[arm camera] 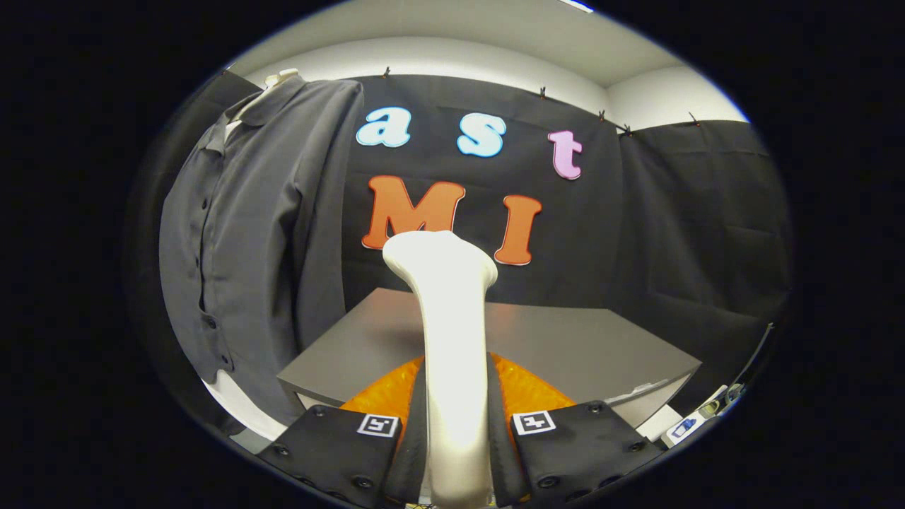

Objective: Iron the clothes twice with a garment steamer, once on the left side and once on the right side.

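Right of the hanging shirt [240, 240] and clear of it, the gripper [456, 424] clamps the garment steamer [449, 311] upright above the table [601, 346]; both passes seemingly remain undone

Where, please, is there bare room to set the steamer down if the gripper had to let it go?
The grey table is bare beyond the steamer, out to the black cloth wall, and widest away from the shirt. It is crowded where the grey shirt hangs over the table's corner, and by small items past the near edge. The gripper is shut on the steamer.
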Demonstrator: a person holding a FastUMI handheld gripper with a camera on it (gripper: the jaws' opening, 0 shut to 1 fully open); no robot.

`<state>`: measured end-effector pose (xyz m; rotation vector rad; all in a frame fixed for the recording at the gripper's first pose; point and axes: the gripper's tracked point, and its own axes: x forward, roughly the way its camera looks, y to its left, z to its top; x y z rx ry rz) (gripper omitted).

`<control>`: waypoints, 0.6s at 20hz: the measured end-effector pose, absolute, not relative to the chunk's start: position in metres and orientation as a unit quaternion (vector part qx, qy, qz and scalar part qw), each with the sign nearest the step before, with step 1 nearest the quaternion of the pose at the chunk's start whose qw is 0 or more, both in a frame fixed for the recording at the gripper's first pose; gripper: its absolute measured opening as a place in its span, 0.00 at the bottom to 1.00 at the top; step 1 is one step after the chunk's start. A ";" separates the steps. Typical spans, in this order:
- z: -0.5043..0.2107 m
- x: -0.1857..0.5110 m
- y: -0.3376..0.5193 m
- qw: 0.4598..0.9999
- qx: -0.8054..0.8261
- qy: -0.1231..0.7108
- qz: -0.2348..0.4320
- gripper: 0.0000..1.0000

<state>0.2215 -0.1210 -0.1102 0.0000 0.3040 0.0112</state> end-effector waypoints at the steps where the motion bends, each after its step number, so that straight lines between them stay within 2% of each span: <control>1: -0.102 0.211 -0.118 0.989 -0.001 0.145 0.007 0.45; 7: -0.069 0.164 -0.094 0.992 -0.016 0.127 0.004 0.45; 12: -0.044 0.159 -0.049 0.993 -0.035 0.109 -0.010 0.45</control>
